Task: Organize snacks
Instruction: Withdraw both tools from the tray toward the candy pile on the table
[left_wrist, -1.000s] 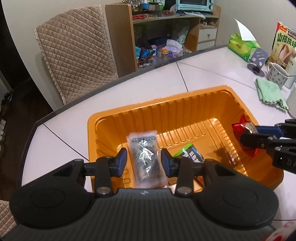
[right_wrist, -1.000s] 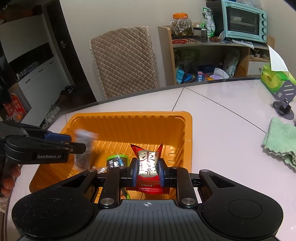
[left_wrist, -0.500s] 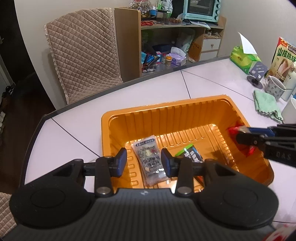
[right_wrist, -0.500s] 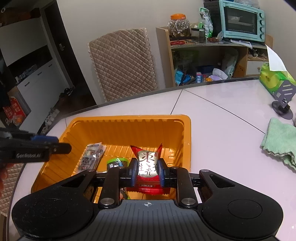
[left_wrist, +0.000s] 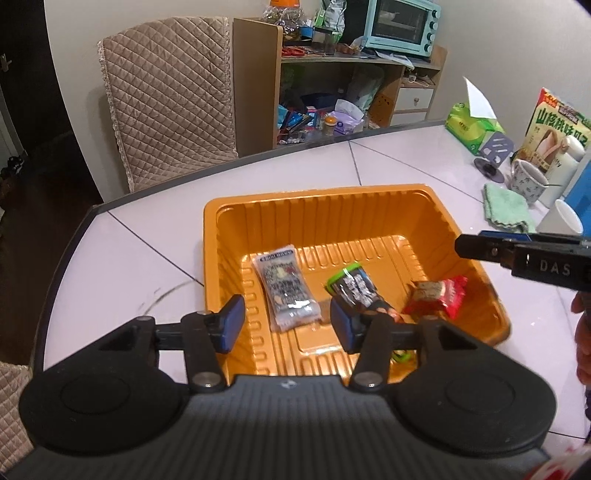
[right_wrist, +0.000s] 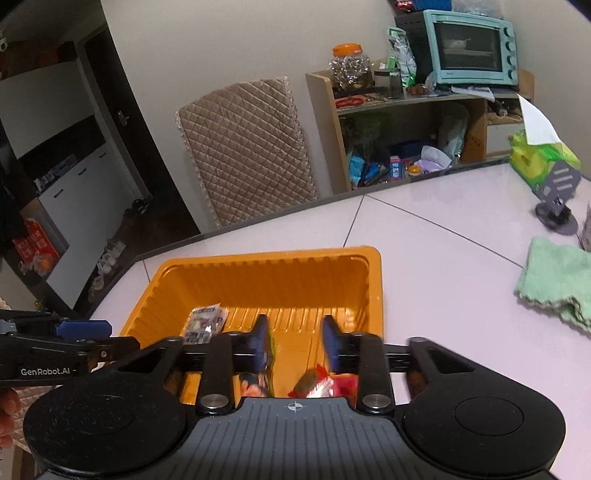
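An orange ribbed tray (left_wrist: 321, 206) sits on the white table. Inside lie a clear grey snack packet (left_wrist: 284, 288), a dark packet with a green edge (left_wrist: 354, 288) and a red packet (left_wrist: 439, 297). My left gripper (left_wrist: 286, 325) is open and empty above the tray's near left side. My right gripper (right_wrist: 293, 339) is open and empty above the tray (right_wrist: 258, 273), with the red packet (right_wrist: 325, 384) below it and the grey packet (right_wrist: 203, 325) to its left. The right gripper also shows in the left wrist view (left_wrist: 480, 247) over the tray's right rim.
A green cloth (left_wrist: 506, 206), mugs (left_wrist: 526, 181), a tissue box (left_wrist: 472, 127) and a snack box (left_wrist: 557, 133) stand at the table's right. A quilted chair (left_wrist: 170, 96) and a cluttered shelf (left_wrist: 332, 92) are behind the table.
My right gripper has opened and dropped the red packet into the tray. My left gripper had let go of the grey packet, then opened wider and drew back upward.
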